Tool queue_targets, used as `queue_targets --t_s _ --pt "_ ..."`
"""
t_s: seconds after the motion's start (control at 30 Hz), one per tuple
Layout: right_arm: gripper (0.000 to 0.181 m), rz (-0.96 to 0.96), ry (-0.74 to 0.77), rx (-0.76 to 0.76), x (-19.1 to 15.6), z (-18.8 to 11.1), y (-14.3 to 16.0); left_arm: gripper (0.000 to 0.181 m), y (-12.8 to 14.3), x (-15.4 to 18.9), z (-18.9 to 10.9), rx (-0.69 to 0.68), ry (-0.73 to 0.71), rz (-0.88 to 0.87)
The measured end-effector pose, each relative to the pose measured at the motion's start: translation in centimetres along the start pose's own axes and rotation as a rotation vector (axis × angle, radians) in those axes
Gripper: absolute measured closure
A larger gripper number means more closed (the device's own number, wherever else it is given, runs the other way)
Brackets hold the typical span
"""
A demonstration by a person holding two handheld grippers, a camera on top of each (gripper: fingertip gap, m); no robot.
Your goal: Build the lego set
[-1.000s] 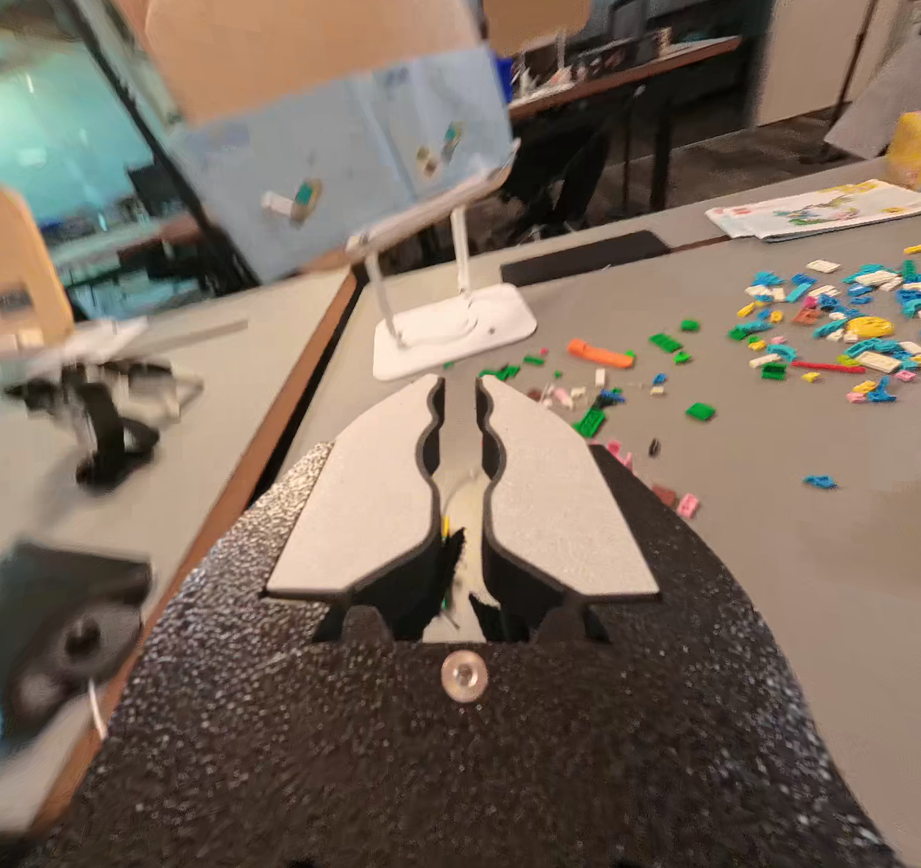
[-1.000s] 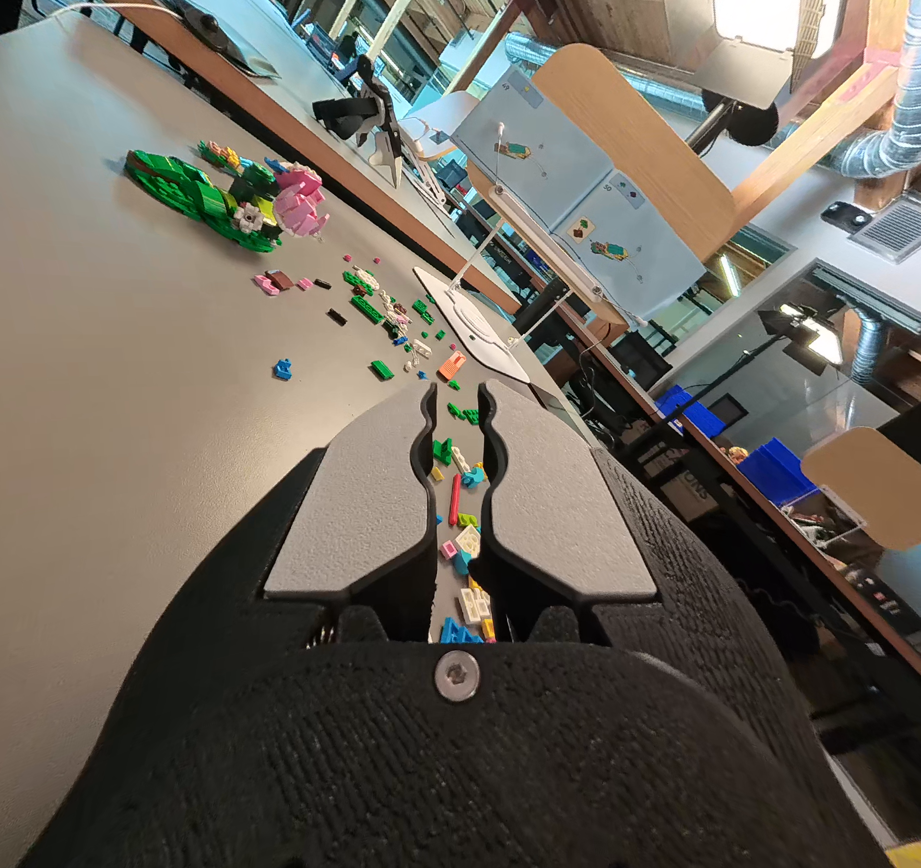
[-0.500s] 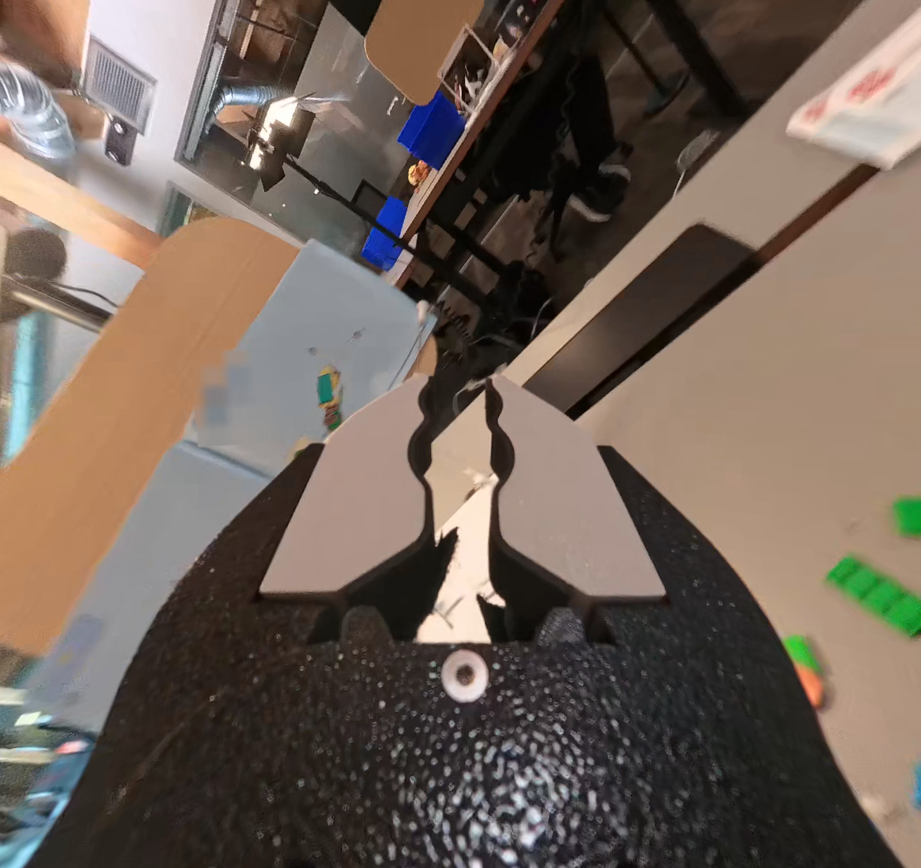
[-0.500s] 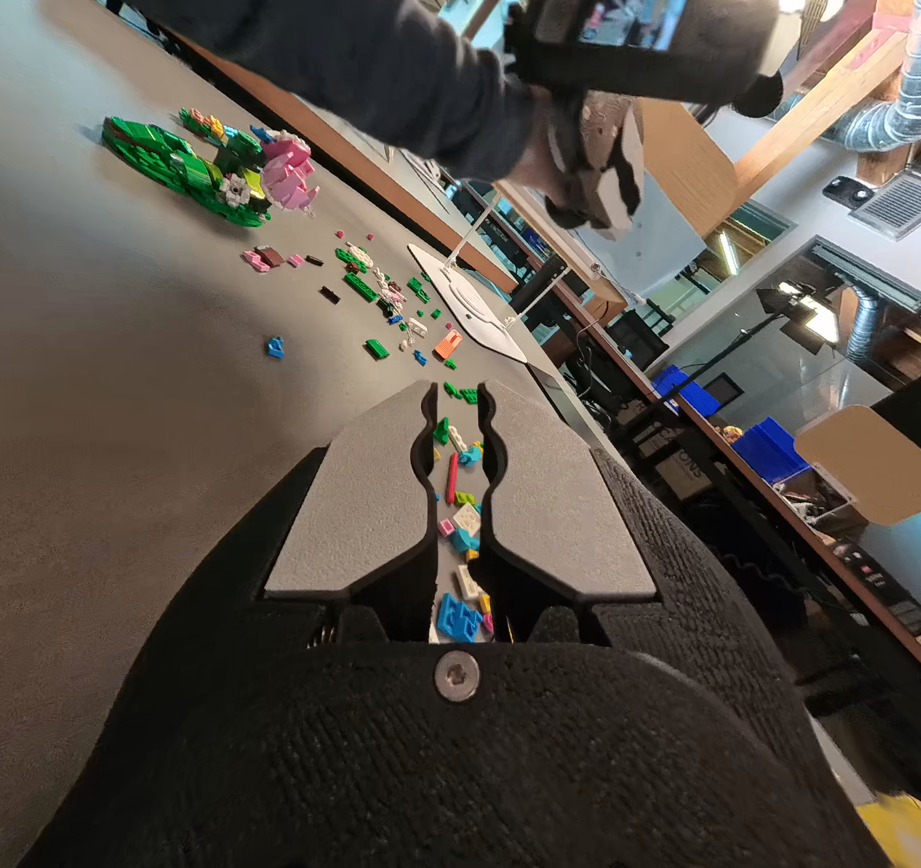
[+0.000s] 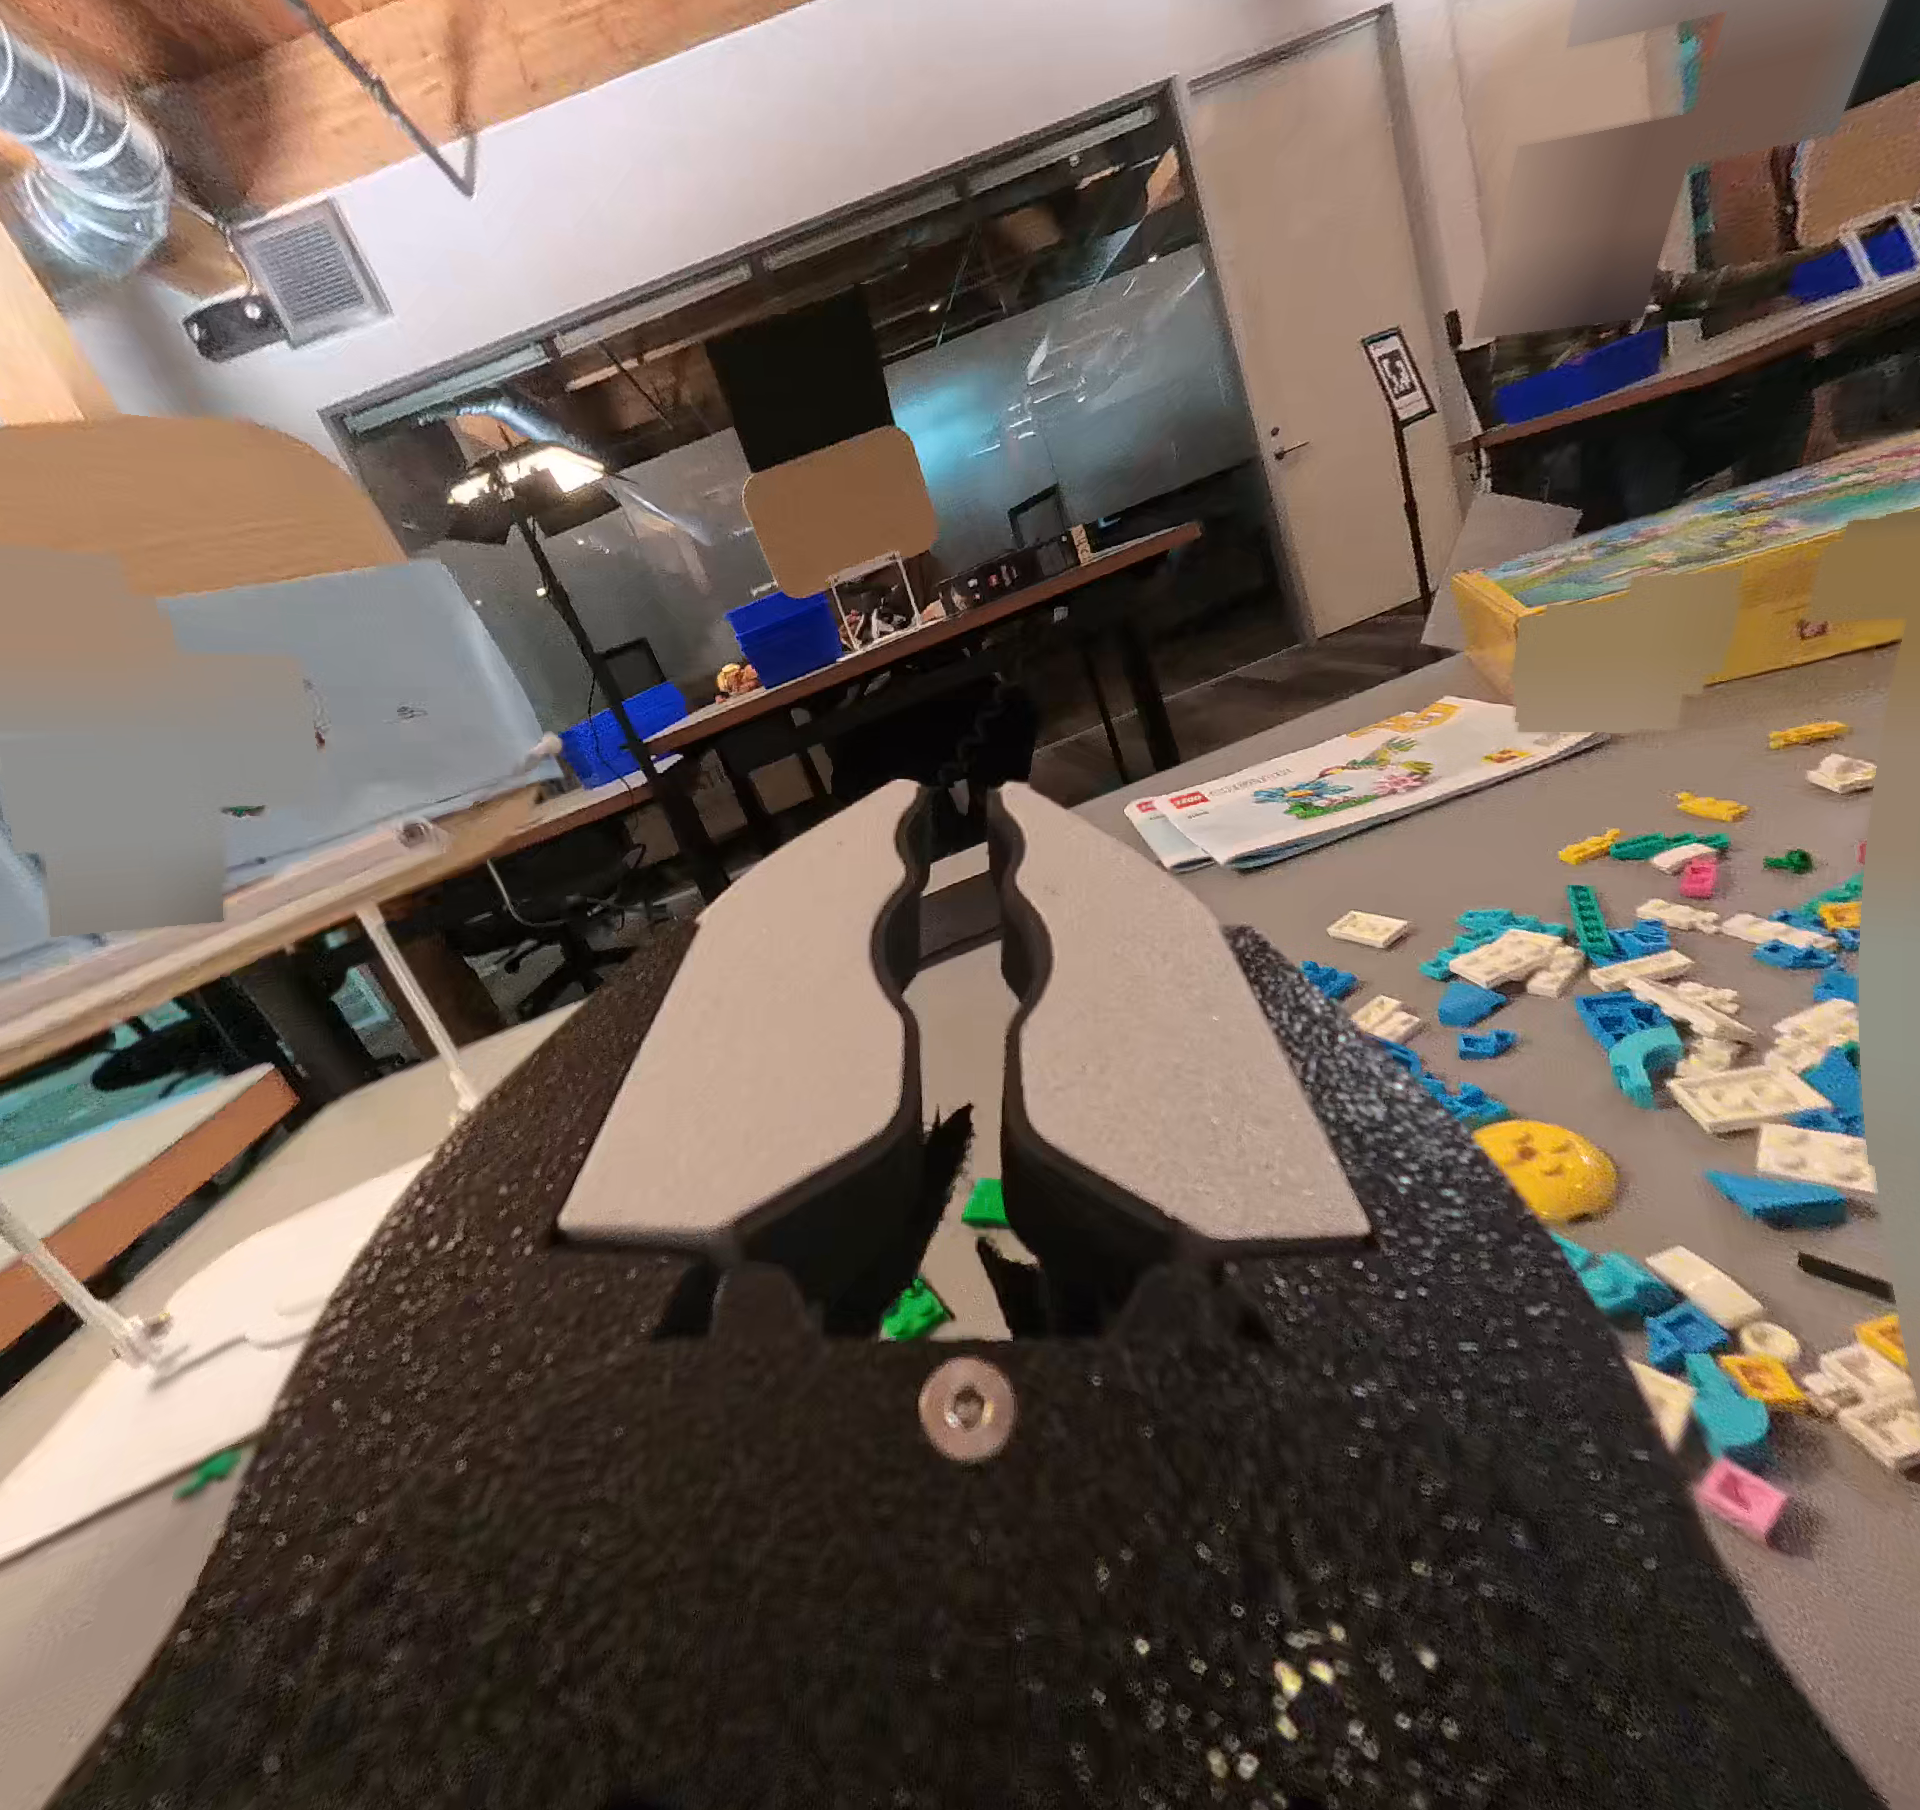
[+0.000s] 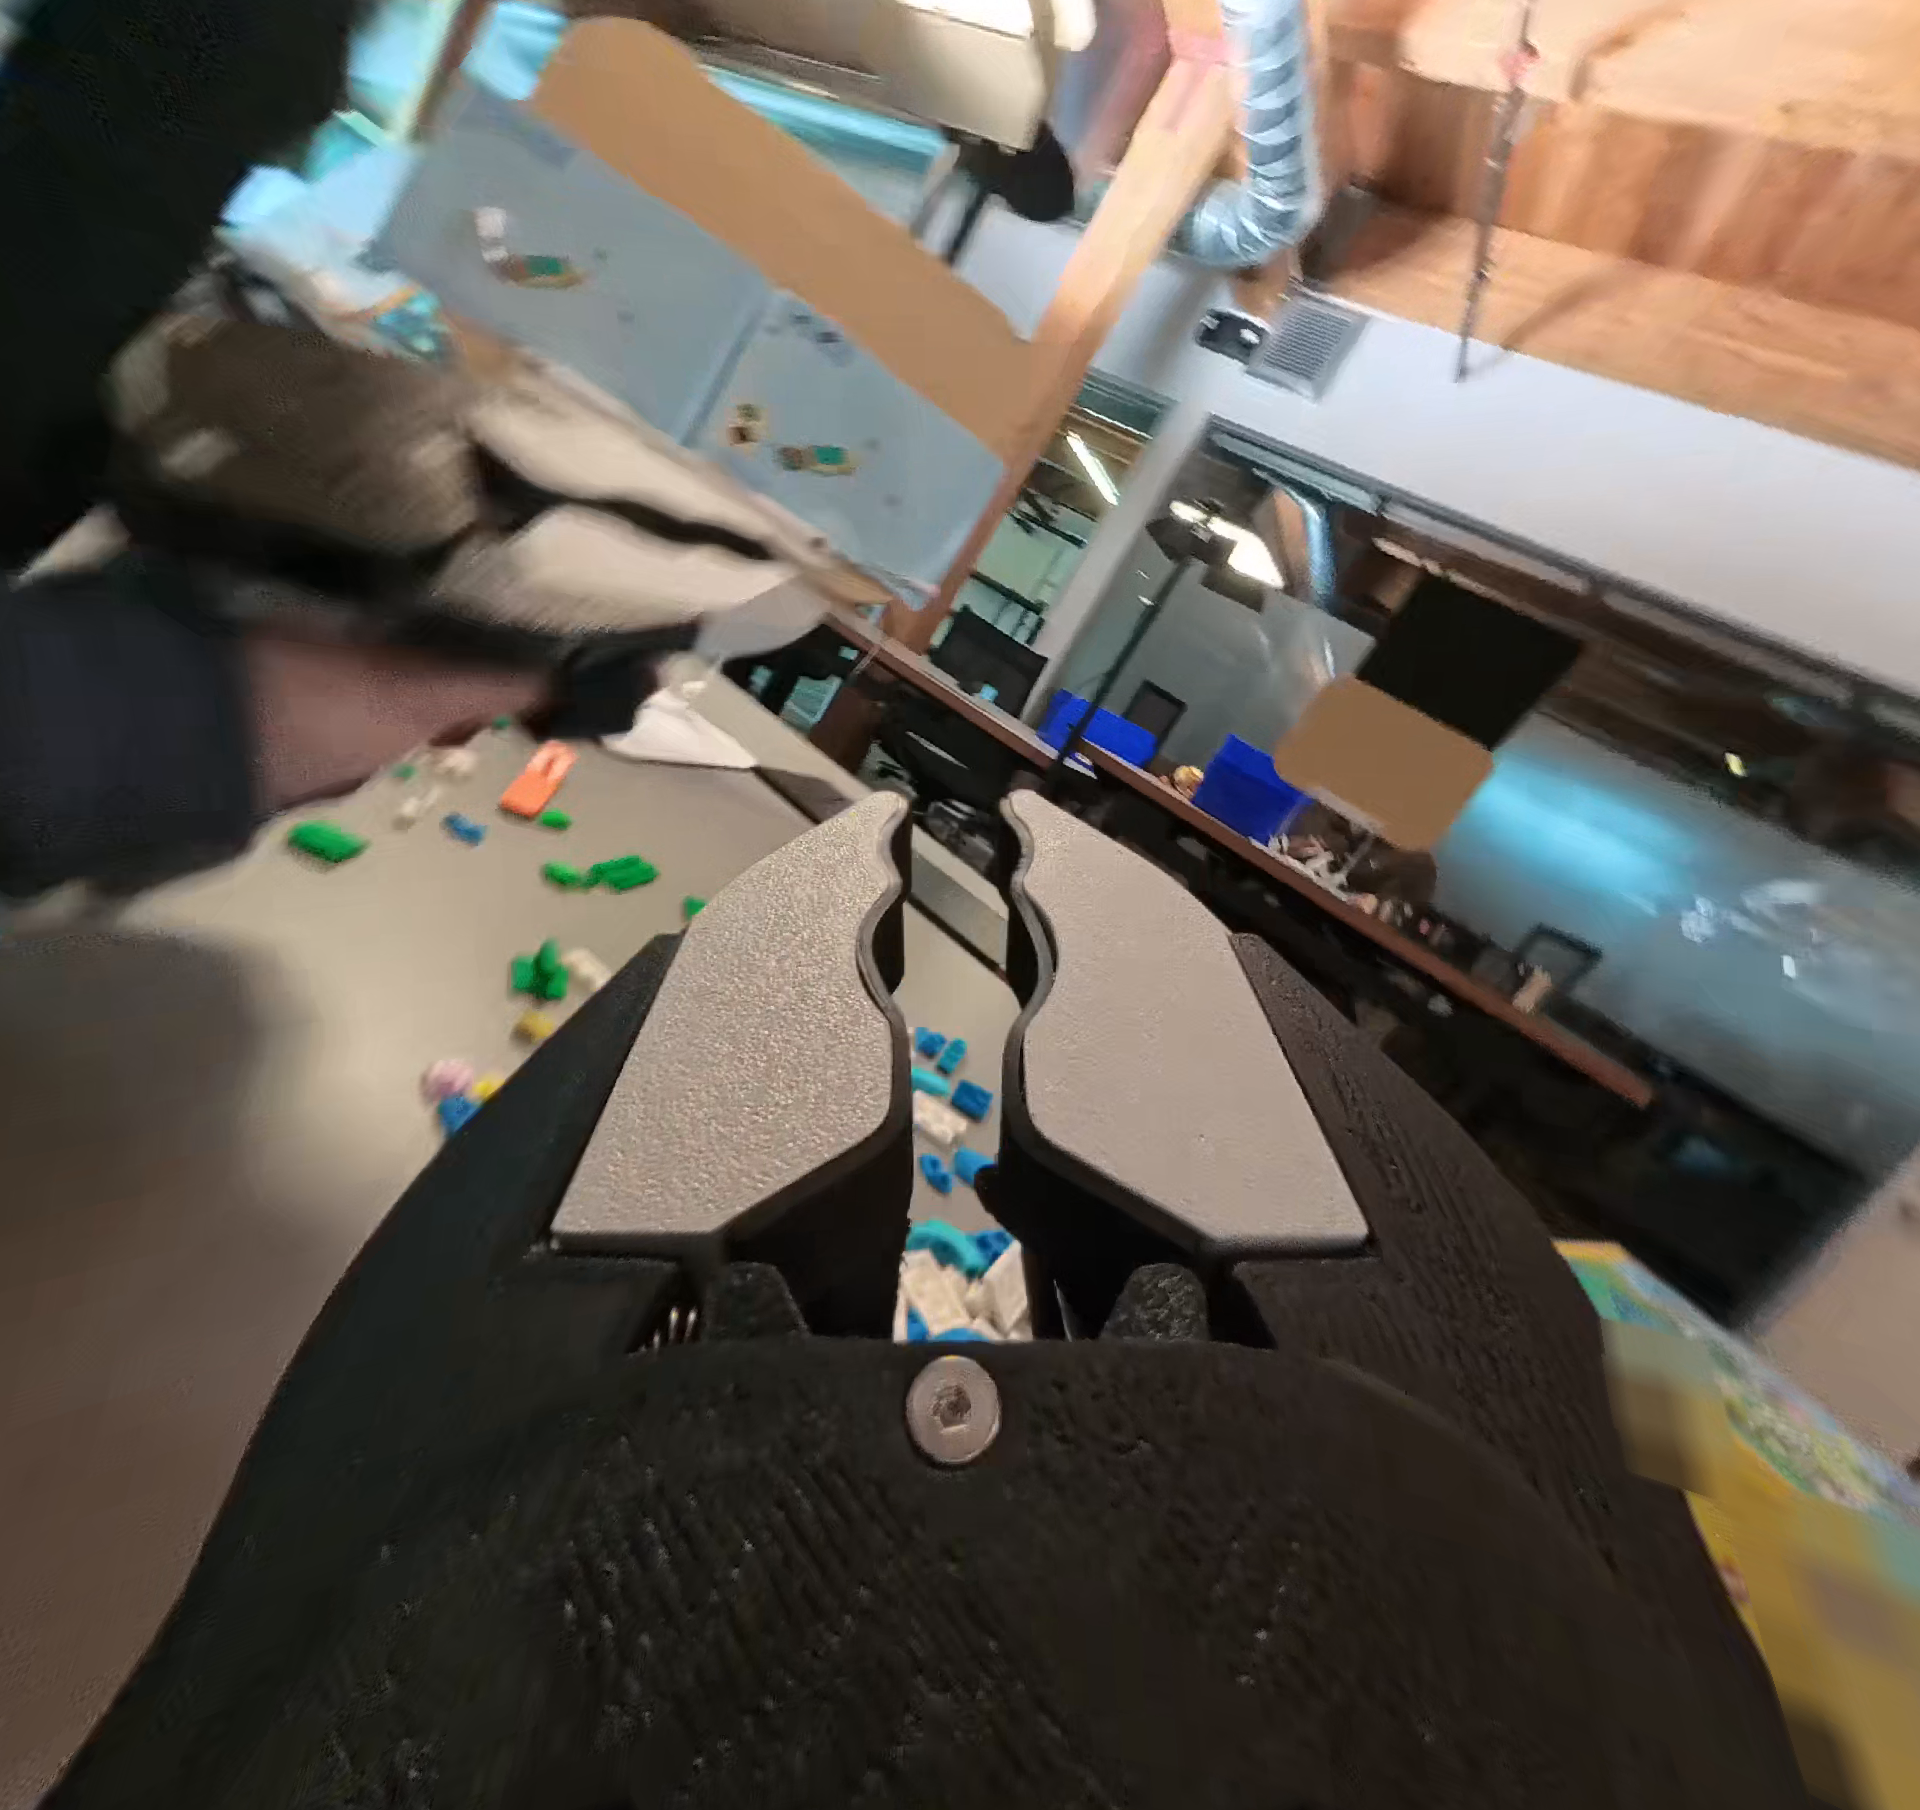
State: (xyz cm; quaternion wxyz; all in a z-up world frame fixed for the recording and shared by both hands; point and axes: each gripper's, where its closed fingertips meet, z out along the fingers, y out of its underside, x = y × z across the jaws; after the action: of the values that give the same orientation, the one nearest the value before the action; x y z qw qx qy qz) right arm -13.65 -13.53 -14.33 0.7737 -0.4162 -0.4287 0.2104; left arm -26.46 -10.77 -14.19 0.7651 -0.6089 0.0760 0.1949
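My left gripper (image 5: 956, 799) is held above the grey table (image 5: 1195, 887), its jaws nearly together with nothing between them. Loose lego pieces (image 5: 1662, 1012), blue, white and teal, lie to its right, with a yellow dome piece (image 5: 1548, 1168). Small green pieces (image 5: 982, 1201) show below the fingers. My right gripper (image 6: 956, 815) is also above the table, jaws nearly together and empty. Blue and white pieces (image 6: 945, 1085) lie under it. Green pieces (image 6: 613, 872) and an orange piece (image 6: 538, 778) lie to its left. The left gripper shows blurred there (image 6: 582, 555).
An open instruction booklet (image 5: 364, 700) sits on a white stand (image 5: 208, 1345) at the left; it also shows in the right wrist view (image 6: 675, 337). A closed booklet (image 5: 1351, 784) and the yellow lego box (image 5: 1714, 597) lie at the back right. A dark sleeve (image 6: 125, 721) crosses the left. There is about 15 cm between the tips of the two grippers. Both grippers' tips are roughly 15 cm from the yellow dome piece (image 5: 1548, 1168).
My left gripper swung up past the booklet stand and now points right, level over the table. The right view turned right; the hand with the left gripper dropped lower and is blurred.
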Motion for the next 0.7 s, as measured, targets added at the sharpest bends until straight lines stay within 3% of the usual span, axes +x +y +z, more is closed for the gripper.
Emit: queue_targets --t_s 0.13,0.23,0.37,0.5,0.6,0.7 --pt "0.175 0.248 -0.057 0.063 2.8 6.9 -5.3 0.175 1.1 2.6 0.8 -0.003 0.08 -0.131" --pt "0.175 0.215 -0.167 0.055 3.0 15.2 -7.9 0.177 0.8 4.9 0.8 0.034 0.162 -0.066" --pt "0.174 0.06 -0.267 -0.082 0.9 26.9 -4.9 0.179 0.6 5.6 0.7 0.05 0.206 -0.096" --pt "0.172 -0.121 -0.352 -0.158 -2.5 35.8 -0.9 0.178 1.6 5.0 1.0 0.002 0.202 -0.188" --pt "0.174 -0.016 -0.383 -0.301 -3.9 40.5 2.5 0.179 1.7 5.3 1.1 -0.003 0.218 -0.205" --pt "0.179 0.151 -0.353 -0.323 -4.0 43.9 3.5 0.179 1.6 5.9 1.1 0.001 0.237 -0.18"
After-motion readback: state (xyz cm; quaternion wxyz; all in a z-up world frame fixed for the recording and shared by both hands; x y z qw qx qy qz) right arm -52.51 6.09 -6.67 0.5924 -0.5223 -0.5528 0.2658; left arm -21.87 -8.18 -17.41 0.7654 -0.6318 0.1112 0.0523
